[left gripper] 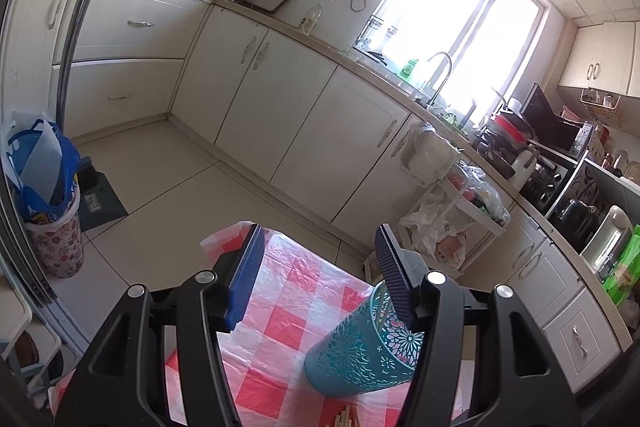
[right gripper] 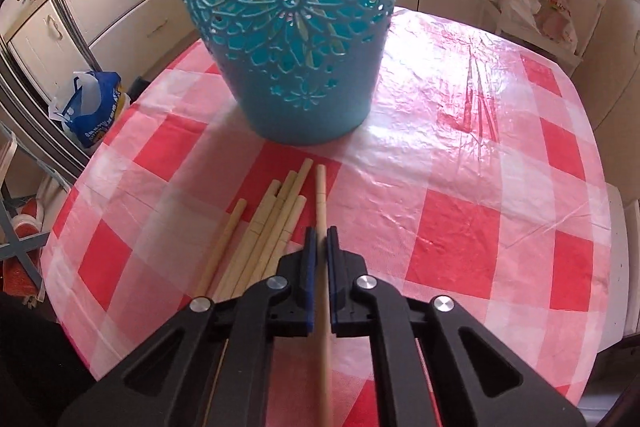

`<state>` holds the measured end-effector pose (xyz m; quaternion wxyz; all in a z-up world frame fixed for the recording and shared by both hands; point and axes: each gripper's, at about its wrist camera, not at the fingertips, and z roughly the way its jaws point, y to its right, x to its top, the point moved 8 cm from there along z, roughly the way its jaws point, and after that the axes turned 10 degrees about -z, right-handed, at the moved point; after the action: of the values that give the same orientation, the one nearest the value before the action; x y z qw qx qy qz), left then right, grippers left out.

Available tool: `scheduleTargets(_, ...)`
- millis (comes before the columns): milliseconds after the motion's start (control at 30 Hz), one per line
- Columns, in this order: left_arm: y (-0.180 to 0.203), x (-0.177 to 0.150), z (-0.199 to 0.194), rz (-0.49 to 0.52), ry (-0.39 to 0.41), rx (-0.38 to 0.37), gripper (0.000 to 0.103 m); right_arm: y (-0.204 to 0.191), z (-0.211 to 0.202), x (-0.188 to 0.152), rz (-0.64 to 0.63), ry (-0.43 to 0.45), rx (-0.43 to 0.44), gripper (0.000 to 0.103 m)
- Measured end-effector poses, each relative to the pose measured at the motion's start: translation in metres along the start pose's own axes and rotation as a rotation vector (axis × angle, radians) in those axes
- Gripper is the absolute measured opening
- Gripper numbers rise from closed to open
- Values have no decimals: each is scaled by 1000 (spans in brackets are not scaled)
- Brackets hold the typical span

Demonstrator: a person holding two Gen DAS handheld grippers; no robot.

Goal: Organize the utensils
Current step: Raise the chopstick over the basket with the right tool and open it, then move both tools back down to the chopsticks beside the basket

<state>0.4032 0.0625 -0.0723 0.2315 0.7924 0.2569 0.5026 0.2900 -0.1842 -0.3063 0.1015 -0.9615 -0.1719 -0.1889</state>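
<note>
Chopstick (right gripper: pixel 321 195) pinched in my right gripper (right gripper: pixel 321 239), beside the loose chopsticks (right gripper: pixel 264 235) on the checked tablecloth (right gripper: pixel 460 227), teal holder (right gripper: pixel 296 39) just beyond, my left gripper (left gripper: pixel 320 259) spread apart, one finger (left gripper: pixel 394 275) at its rim

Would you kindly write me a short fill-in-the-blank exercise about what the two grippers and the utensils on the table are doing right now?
1. The right gripper is shut on one wooden ____.
2. The perforated holder standing on the table is ____ in colour.
3. The tablecloth has a red and white ____ pattern.
4. The other chopsticks lie loose ____ the holder, on the cloth.

Missing words: chopstick; teal; checked; outside
</note>
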Motion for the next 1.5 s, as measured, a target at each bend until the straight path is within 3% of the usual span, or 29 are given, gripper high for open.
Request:
scheduleTargets(167, -1, 0, 0, -10, -4, 1, 55, 32, -60, 3, 223, 174, 79, 6)
scheduleTargets(333, 0, -2, 0, -11, -8, 1, 55, 42, -164, 70, 286, 574, 137, 6)
scheduleTargets(467, 1, -5, 1, -5, -12, 0, 55, 38, -221, 135, 265, 844, 75, 6)
scheduleTargets(567, 0, -3, 1, -6, -6, 3, 55, 37, -222, 171, 267, 930, 1, 6)
scheduleTargets(733, -7, 3, 0, -21, 7, 13, 56, 43, -190, 204, 279, 926, -87, 6)
scheduleTargets(933, -7, 7, -1, 2, 26, 26, 56, 43, -142, 204, 255, 814, -98, 6)
scheduleTargets(967, -6, 7, -1, 6, 27, 26, 56, 43, -136, 200, 258, 793, -88, 7)
scheduleTargets(1033, -4, 6, 0, 16, 23, 29, 56, 42, -128, 192, 265, 765, -69, 27)
scheduleTargets(1267, 4, -2, 1, 66, 30, 53, 57, 38, -155, 162, 247, 768, -45, 30)
scheduleTargets(1333, 9, -5, 1, 99, 41, 66, 58, 37, -174, 147, 240, 774, -56, 44)
scheduleTargets(1400, 12, -8, 0, 129, 49, 78, 61, 36, -190, 126, 229, 765, -75, 51)
scheduleTargets(1500, 16, -16, 0, 170, 25, 85, 63, 30, -192, 88, 198, 686, -96, 53)
